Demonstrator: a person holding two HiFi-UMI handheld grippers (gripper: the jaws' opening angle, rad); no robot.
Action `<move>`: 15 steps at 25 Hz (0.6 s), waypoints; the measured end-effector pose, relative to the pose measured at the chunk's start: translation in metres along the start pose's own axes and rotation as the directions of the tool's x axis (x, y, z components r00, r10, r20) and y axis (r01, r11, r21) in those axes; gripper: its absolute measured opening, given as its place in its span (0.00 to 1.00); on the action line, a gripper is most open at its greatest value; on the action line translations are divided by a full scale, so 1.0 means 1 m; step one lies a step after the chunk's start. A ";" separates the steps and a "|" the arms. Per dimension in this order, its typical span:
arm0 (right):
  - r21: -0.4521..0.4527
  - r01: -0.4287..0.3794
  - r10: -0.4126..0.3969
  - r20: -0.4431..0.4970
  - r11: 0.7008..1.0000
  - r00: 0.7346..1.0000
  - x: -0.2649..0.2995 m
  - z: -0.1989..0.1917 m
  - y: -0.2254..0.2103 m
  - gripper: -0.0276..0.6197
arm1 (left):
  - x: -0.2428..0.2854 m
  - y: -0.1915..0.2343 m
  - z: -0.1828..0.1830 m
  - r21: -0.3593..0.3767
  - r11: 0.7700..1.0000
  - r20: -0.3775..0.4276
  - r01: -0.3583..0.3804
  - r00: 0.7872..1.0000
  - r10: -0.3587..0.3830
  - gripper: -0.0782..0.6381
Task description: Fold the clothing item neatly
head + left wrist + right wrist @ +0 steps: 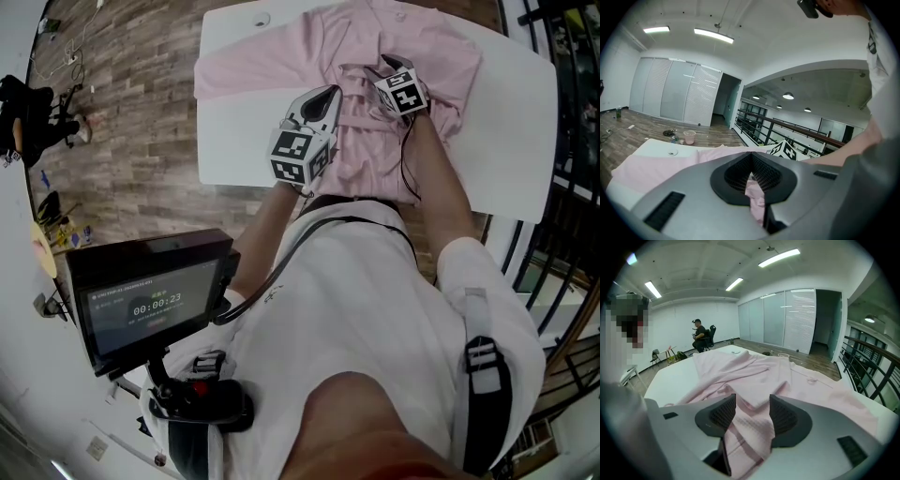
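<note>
A pink shirt [281, 56] lies spread and partly bunched on a white table [234, 141]. My left gripper [330, 91] hovers over the shirt's near middle, shut on a fold of the pink fabric [757, 197] that hangs out of its closed jaws. In its own view the left gripper [751, 176] looks across the shirt [661, 161]. My right gripper [386, 64] is just to the right, over the shirt's striped placket. In its own view the right gripper [752, 411] stands open; a ridge of the shirt [754, 371] runs between the pads without being pressed.
A screen with a timer [150, 300] is mounted near my body at the lower left. A dark railing [562, 187] runs along the table's right side. A small round disc [262, 19] sits at the table's far edge. A person [699, 333] sits far off.
</note>
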State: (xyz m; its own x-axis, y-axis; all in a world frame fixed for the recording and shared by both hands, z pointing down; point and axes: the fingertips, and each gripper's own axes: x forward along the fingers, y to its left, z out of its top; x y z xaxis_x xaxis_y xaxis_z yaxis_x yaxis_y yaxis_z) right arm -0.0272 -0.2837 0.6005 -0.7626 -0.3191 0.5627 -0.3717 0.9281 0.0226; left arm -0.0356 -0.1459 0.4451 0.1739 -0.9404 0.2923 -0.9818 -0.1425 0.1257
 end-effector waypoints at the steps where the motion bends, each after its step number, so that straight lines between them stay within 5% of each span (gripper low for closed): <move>1: 0.004 0.008 -0.008 -0.011 1.000 1.000 -0.001 -0.004 -0.003 0.37 | 0.000 -0.001 0.000 -0.002 1.000 -0.001 0.001 1.000 -0.001 0.11; 11: 0.027 -0.011 0.013 -0.045 1.000 0.999 0.004 -0.010 -0.001 0.36 | -0.001 0.001 -0.002 -0.014 1.000 -0.002 -0.010 1.000 0.010 0.11; 15: 0.025 0.003 -0.001 -0.069 1.000 0.998 0.006 -0.013 -0.004 0.19 | -0.002 0.002 -0.004 -0.024 1.000 -0.006 -0.019 1.000 0.019 0.11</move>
State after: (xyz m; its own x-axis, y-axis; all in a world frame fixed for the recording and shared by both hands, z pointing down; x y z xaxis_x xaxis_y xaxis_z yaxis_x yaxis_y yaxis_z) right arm -0.0235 -0.2873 0.6150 -0.7240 -0.3065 0.6180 -0.3873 0.9219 0.0035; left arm -0.0379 -0.1434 0.4484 0.1556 -0.9411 0.3003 -0.9829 -0.1171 0.1423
